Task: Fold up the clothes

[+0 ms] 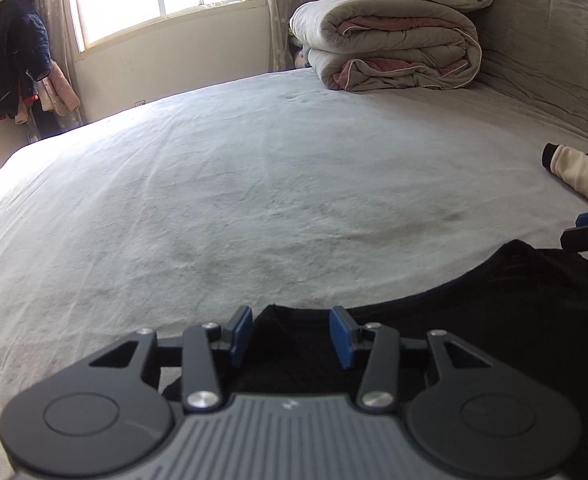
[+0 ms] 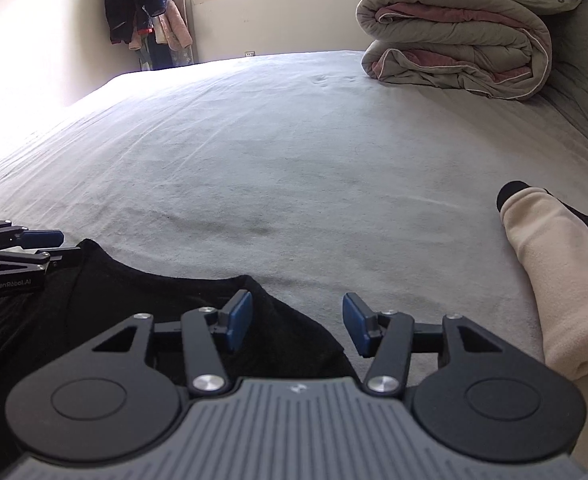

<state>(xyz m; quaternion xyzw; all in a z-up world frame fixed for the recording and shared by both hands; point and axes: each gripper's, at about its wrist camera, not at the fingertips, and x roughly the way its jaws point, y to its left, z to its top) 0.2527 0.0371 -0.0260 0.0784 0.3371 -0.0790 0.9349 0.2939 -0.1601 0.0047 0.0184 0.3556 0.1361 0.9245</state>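
A black garment (image 1: 494, 300) lies flat on the near part of the bed. In the left wrist view my left gripper (image 1: 292, 332) is open over the garment's left corner, and the black cloth shows between the blue pads (image 1: 240, 334) without being pinched. My right gripper (image 2: 298, 320) is also open at the garment's (image 2: 134, 300) right corner, its left pad over the cloth and its right pad over bare sheet. Each view catches the other gripper at its edge: the right gripper (image 1: 582, 226) and the left gripper (image 2: 60, 244).
A cream garment (image 2: 554, 272) with a dark cuff lies to the right on the grey sheet (image 2: 294, 160). A folded duvet (image 2: 454, 40) and pillows are stacked at the far right. Clothes (image 1: 18, 60) hang in the far corner by the window.
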